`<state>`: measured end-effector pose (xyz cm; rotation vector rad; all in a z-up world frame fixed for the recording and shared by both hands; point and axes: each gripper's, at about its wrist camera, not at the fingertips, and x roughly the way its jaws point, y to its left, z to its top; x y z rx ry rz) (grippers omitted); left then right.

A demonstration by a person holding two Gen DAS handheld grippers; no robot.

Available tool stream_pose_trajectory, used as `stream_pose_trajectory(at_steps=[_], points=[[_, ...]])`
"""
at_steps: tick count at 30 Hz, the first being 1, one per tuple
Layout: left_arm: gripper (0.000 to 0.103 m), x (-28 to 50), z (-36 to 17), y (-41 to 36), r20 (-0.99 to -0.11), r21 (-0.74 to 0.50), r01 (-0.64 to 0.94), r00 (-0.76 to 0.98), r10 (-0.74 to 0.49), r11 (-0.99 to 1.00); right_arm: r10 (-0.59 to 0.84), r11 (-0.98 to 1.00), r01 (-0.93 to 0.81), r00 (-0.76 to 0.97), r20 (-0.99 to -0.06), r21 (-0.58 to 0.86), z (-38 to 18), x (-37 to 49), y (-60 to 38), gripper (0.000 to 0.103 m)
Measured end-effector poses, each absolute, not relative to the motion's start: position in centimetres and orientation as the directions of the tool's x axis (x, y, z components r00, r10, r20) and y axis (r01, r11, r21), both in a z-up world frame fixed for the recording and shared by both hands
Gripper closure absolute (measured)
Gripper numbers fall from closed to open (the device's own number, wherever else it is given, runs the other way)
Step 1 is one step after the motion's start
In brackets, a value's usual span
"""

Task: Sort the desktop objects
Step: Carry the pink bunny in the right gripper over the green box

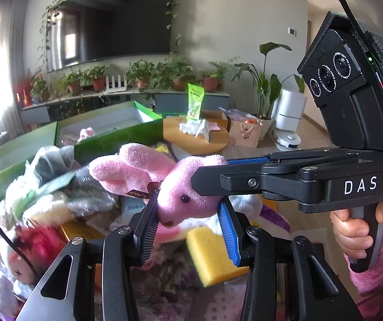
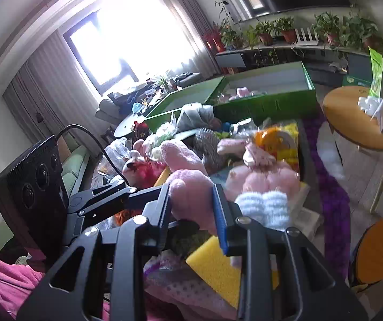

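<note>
A pink plush bunny (image 1: pixel 180 187) hangs above a heap of soft toys, held from two sides. In the left wrist view my left gripper (image 1: pixel 188 208) is shut on its head, the black pad on one cheek and the blue pad on the other. My right gripper (image 1: pixel 218 172) comes in from the right and pinches the top of the head behind the ears; a hand (image 1: pixel 352 227) grips its handle. In the right wrist view my right gripper (image 2: pixel 191 203) is shut on the bunny's pink plush (image 2: pixel 191 192), and the left gripper's body (image 2: pixel 103 198) reaches in from the left.
A yellow sponge (image 1: pixel 212 254) (image 2: pixel 215 267) lies just below the fingers. Two open green boxes (image 1: pixel 111 136) (image 2: pixel 266 99) stand behind the toy heap, one holding a pink item. Another pink plush with pale striped feet (image 2: pixel 263 182) lies beyond. A round wooden table (image 2: pixel 352 117) stands right.
</note>
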<state>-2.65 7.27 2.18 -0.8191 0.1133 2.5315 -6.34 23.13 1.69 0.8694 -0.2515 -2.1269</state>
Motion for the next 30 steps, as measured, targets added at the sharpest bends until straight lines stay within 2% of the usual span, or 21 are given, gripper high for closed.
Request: stream_pose_trajectory(at_steps=[16, 30], points=[[0.059, -5.5, 5.1, 7.9, -0.523, -0.004, -0.425, -0.770, 0.364, -0.905, -0.689, -0.706, 0.661, -0.558, -0.462, 0.255, 4.9, -7.6, 21.8, 0.071], [0.059, -9.9, 7.6, 8.0, -0.506, 0.004, -0.395, -0.793, 0.339, -0.919, -0.698, -0.698, 0.683, -0.581, -0.418, 0.217, 7.1, -12.0, 21.8, 0.071]])
